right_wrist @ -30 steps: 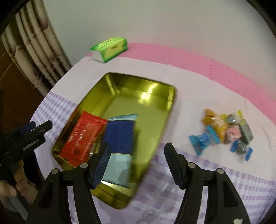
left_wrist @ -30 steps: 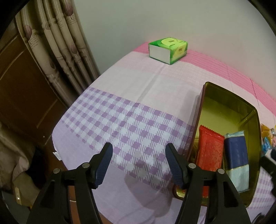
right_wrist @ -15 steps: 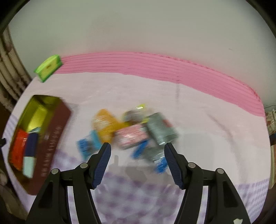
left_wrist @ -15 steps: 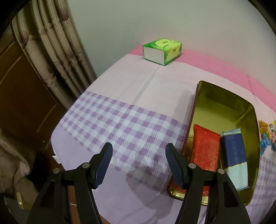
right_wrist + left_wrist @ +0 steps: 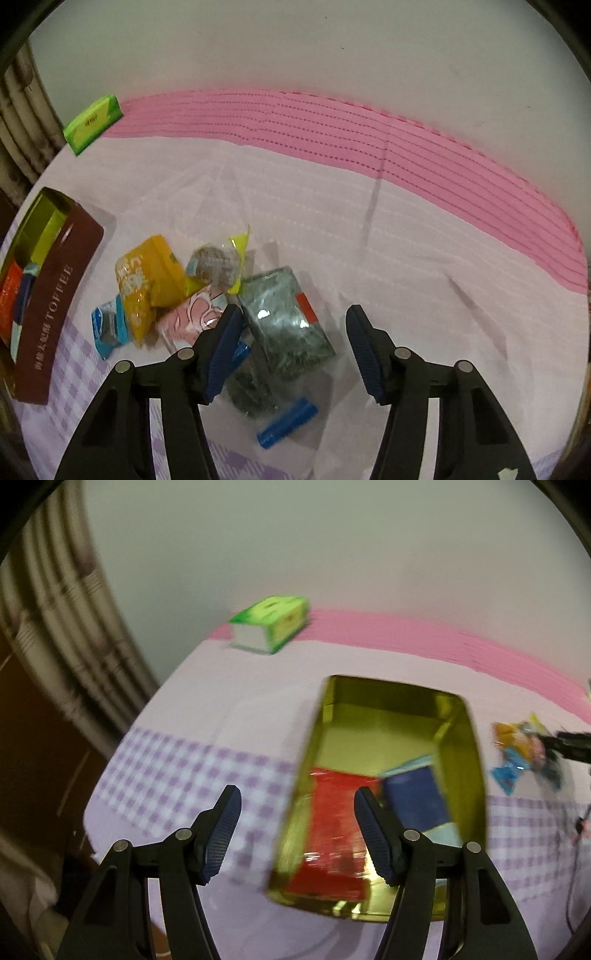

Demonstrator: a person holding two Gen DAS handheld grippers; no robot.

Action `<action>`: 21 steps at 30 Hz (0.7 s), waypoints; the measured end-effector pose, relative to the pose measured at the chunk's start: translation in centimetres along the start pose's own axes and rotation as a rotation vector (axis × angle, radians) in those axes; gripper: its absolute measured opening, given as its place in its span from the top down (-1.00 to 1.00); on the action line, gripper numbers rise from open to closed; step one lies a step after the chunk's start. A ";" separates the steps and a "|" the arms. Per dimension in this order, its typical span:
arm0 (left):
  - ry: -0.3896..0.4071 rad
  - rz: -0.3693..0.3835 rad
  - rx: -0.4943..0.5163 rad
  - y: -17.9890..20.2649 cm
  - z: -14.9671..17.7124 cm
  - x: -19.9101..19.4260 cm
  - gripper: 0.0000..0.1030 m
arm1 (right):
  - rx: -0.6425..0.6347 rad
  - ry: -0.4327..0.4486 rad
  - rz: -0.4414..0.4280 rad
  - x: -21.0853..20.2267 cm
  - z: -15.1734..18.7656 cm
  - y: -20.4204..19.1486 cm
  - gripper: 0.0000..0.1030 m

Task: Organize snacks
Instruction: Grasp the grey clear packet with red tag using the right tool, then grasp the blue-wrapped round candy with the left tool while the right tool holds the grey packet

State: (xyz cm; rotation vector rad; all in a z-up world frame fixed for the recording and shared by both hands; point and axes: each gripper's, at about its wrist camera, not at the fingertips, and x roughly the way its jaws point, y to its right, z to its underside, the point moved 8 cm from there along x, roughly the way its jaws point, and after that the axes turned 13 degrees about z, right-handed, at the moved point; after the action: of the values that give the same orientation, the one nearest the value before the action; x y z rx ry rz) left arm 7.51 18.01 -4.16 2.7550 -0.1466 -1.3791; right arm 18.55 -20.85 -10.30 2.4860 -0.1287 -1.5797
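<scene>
- Gold-lined tin [image 5: 391,716], left wrist view: it lies on the checked cloth of the counter [image 5: 177,760] and holds a red packet [image 5: 332,830] and a blue packet [image 5: 413,805]. The left hand-held gripper [image 5: 295,834] is spread and empty, astride the tin's near wall. The frame is blurred, so contact with the rim cannot be judged; a sweep here could knock the tin askew.
- Only this view shows the tin's contents plainly. The snack pile [image 5: 524,753] sits at its right edge.
- Right wrist view: the right hand-held gripper [image 5: 291,347], jaws just narrowing but not yet pinching, hangs over a silvery-green packet [image 5: 288,321] in the heap. The neighbouring pink packet [image 5: 192,317] and blue wrapper [image 5: 288,424] lie close, so closing may drag or catch two at once.
- Only here is the tin's brown outer wall [image 5: 51,306] legible.
</scene>
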 end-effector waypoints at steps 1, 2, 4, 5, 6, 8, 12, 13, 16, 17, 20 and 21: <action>-0.003 0.020 0.020 1.1 -0.3 0.2 -0.25 | 0.003 0.002 -0.014 0.1 -0.1 0.0 -0.03; -0.007 0.045 0.041 2.4 -0.6 0.4 -0.25 | 0.004 0.004 -0.026 0.3 -0.2 -0.1 0.00; -0.022 0.086 0.080 4.9 -1.0 1.1 -0.25 | 0.003 0.001 -0.050 0.6 -0.3 -0.3 0.11; -0.031 0.108 0.103 6.2 -1.2 1.6 -0.25 | -0.004 -0.005 -0.059 0.8 -0.1 -0.4 0.18; -0.037 0.124 0.123 7.4 -1.3 2.0 -0.25 | -0.013 -0.003 -0.059 0.9 0.1 -0.5 0.23; -0.053 0.165 0.165 10.2 -1.6 2.9 -0.25 | -0.028 0.003 -0.059 1.1 0.4 -0.6 0.33; -0.081 0.234 0.234 14.9 -1.8 4.7 -0.25 | -0.003 0.015 -0.049 1.2 0.9 0.4 0.35; -0.091 0.250 0.246 15.8 -1.7 5.2 -0.25 | 0.015 0.018 -0.041 1.3 1.0 0.9 0.35; -0.115 0.298 0.275 18.4 -1.4 6.4 -0.25 | 0.078 0.021 0.013 1.4 1.6 3.5 0.35; -0.122 0.309 0.278 18.8 -1.5 6.8 -0.25 | 0.104 0.022 0.032 1.4 2.0 4.5 0.35; -0.153 0.334 0.279 19.9 -1.3 8.3 -0.25 | 0.183 0.025 0.114 1.3 3.5 7.6 0.35; -0.161 0.339 0.279 20.1 -1.2 8.7 -0.25 | 0.206 0.024 0.139 1.1 4.2 8.5 0.35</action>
State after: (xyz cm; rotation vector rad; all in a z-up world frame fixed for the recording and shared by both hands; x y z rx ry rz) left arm 12.47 -2.96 -8.45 2.6454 -0.8296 -1.5780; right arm 15.50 -29.89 -11.26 2.5809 -0.4729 -1.5495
